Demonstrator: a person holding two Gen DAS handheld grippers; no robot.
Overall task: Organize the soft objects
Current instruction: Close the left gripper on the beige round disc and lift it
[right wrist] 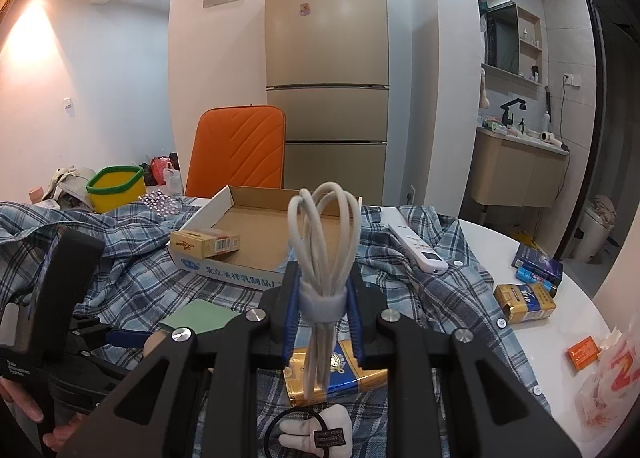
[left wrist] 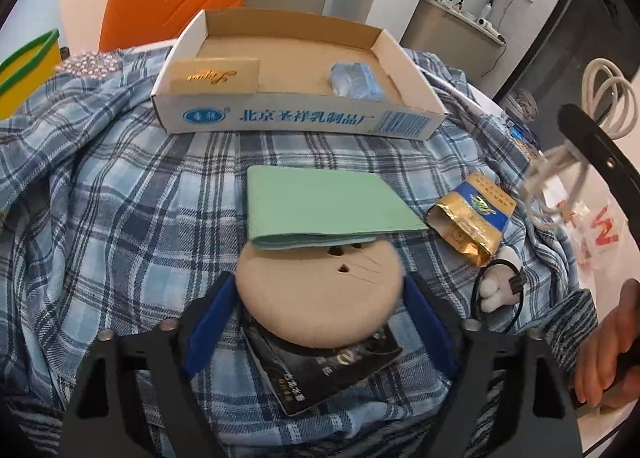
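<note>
In the left wrist view my left gripper point(left wrist: 318, 290) is shut on a round tan squishy toy point(left wrist: 319, 295) with a cat face, held just above a black packet point(left wrist: 320, 368) on the plaid shirt point(left wrist: 120, 198). A folded green cloth point(left wrist: 324, 206) lies just beyond the toy. My right gripper point(right wrist: 323, 298) is shut on a coiled white cable point(right wrist: 323, 242) bound with a grey strap, held upright above the shirt. The cable also shows in the left wrist view point(left wrist: 608, 98). An open cardboard box point(left wrist: 300, 120) holds a gold packet point(left wrist: 216, 76) and a blue plastic bundle point(left wrist: 354, 80).
A gold and blue foil pack point(left wrist: 470, 218) and a white tooth plush on a black hair tie point(right wrist: 316, 432) lie on the shirt. A white remote point(right wrist: 418, 248), cigarette packs point(right wrist: 524, 302), a yellow bin point(right wrist: 116, 186) and an orange chair point(right wrist: 236, 150) surround the box.
</note>
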